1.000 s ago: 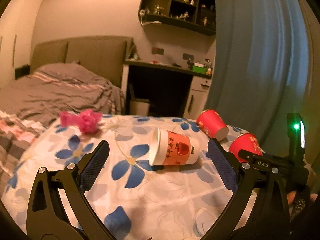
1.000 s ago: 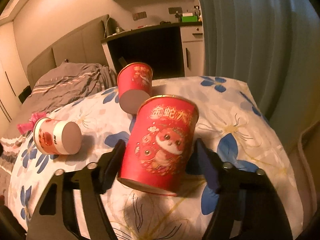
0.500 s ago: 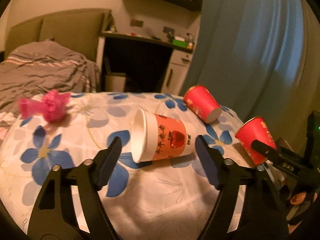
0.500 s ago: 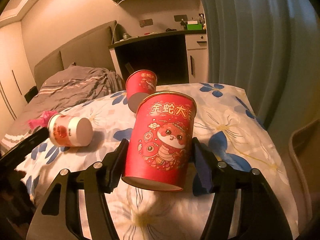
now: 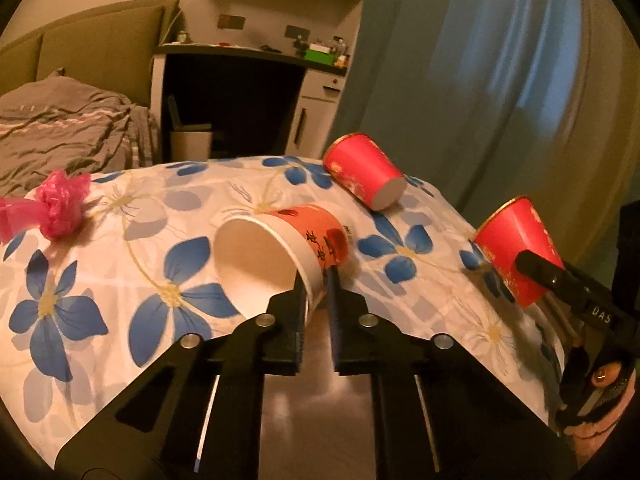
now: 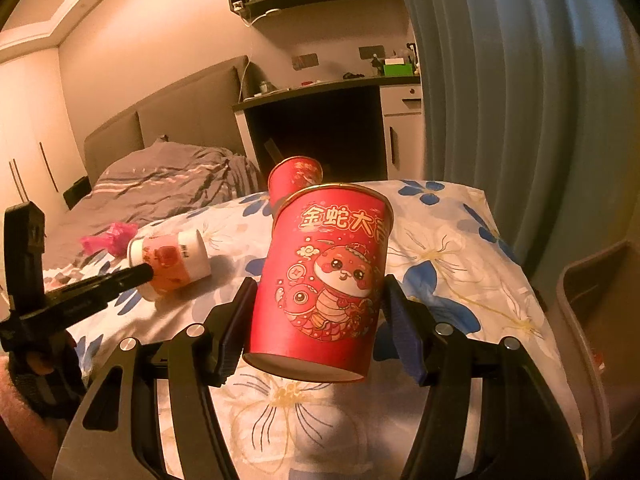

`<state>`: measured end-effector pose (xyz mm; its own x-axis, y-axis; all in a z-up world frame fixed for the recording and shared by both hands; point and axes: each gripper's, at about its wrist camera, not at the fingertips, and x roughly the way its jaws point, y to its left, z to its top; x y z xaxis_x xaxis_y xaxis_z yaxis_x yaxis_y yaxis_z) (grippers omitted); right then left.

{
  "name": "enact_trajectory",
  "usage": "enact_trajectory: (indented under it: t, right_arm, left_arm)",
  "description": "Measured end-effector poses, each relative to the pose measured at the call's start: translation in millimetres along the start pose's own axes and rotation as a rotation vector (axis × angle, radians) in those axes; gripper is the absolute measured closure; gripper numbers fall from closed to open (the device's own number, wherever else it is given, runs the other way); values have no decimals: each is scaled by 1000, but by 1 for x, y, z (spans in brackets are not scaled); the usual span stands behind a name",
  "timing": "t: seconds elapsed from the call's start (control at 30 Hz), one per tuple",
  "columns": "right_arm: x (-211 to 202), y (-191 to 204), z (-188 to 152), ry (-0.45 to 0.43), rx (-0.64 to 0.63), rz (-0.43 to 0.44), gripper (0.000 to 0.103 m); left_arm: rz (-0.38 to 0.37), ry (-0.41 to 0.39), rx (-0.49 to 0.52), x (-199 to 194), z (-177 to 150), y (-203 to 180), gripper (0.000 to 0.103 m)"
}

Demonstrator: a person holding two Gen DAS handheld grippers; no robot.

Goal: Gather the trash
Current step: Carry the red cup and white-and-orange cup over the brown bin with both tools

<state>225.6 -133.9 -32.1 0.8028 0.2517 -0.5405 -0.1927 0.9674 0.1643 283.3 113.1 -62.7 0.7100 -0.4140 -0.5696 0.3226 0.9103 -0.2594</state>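
Observation:
A white and orange paper cup (image 5: 280, 248) lies on its side on the flowered cloth (image 5: 120, 280), mouth towards me. My left gripper (image 5: 316, 292) is closing, and its fingers pinch the cup's lower rim wall between them. My right gripper (image 6: 319, 300) is shut on a red cup with a cartoon snake (image 6: 324, 280), held upright above the cloth; the left wrist view shows that held red cup (image 5: 516, 248) at the right. A second red cup (image 5: 364, 176) lies on its side farther back. A crumpled pink plastic bag (image 5: 60, 204) sits at the far left.
The cloth covers a small table whose edges drop off at the front and right. A grey bin (image 6: 592, 320) stands low on the right. Behind are a bed (image 6: 160, 184), a desk with a white bin (image 5: 190, 144) under it, and a blue curtain (image 5: 480, 80).
My left gripper has moved in on the white and orange cup, tilted down, and gone from wide open to pinching its rim. The right gripper has lifted the red cup a little.

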Motion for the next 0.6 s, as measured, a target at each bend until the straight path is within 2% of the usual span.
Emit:
enact_trajectory:
  t: [0.07,0.3,0.6]
  right_arm:
    - [-3,-1,-1,-3,0,5,41]
    - [-27,-9,-5,-32,3,13,41]
    - [-67,-33,-10,-80,38,24,41]
  left_arm:
    - [-3,-3,0,-1,-1,-4,101]
    - [-1,-67,-2,-30,-7,-37,101]
    - [-3,-159,51,-76,-15,-107,101]
